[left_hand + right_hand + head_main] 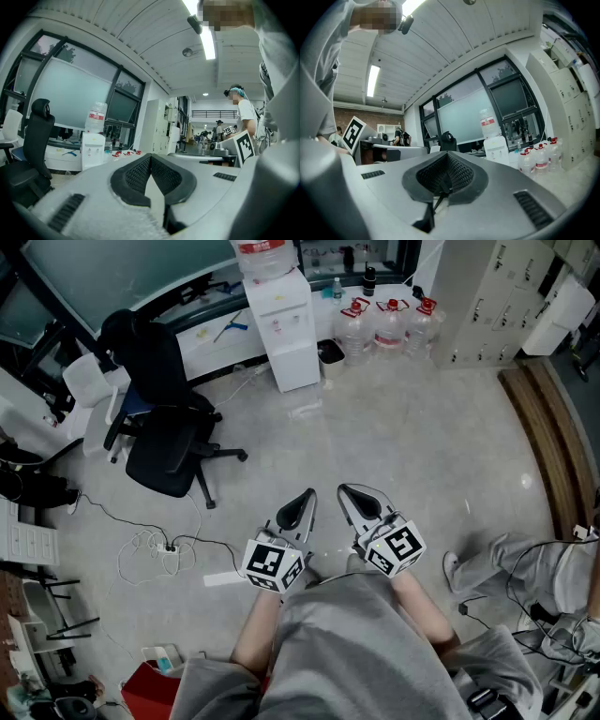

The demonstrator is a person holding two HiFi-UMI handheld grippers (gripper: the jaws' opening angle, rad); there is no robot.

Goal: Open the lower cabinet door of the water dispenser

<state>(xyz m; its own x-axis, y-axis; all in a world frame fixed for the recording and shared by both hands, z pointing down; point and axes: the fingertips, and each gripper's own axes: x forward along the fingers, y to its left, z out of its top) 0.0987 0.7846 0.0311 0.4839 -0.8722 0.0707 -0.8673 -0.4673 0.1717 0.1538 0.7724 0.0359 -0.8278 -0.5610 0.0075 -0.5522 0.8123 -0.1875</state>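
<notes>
Left gripper point(306, 498): well short of the dispenser point(281, 320), held level and aimed toward it; jaws together, nothing between them.
Right gripper point(352, 493): just beside the left one, equally far from the dispenser; jaws closed, empty.
Floor point(412, 446): pale grey, smooth and faintly glossy, bare from the grippers up to the dispenser's foot.
Cables point(155, 545): loose white and black loops with a power strip, on the floor well in front of the dispenser and to its left.
Chair point(164, 427): black office chair on castors, front-left of the dispenser.
Seated person point(525, 568): grey trouser legs, far to the dispenser's front-right.
Dispenser: white, upright, against the far wall.
Door point(295, 367): lower front of the dispenser, looks shut; no gripper near it.
Bottle point(265, 257): clear, red-labelled, upturned on top of the dispenser.
Bin point(330, 352): dark, touching or just beside the dispenser's right side.
Jugs point(389, 326): three clear, red-capped, on the floor right of the dispenser.
Counter point(211, 329): white, running left from the dispenser.
Lockers point(487, 296): pale, further right of the dispenser, past the jugs.
Windows point(122, 268): dark-framed frosted panes behind the dispenser.
Ceiling point(154, 33): white, ribbed, with strip lights, above the dispenser.
</notes>
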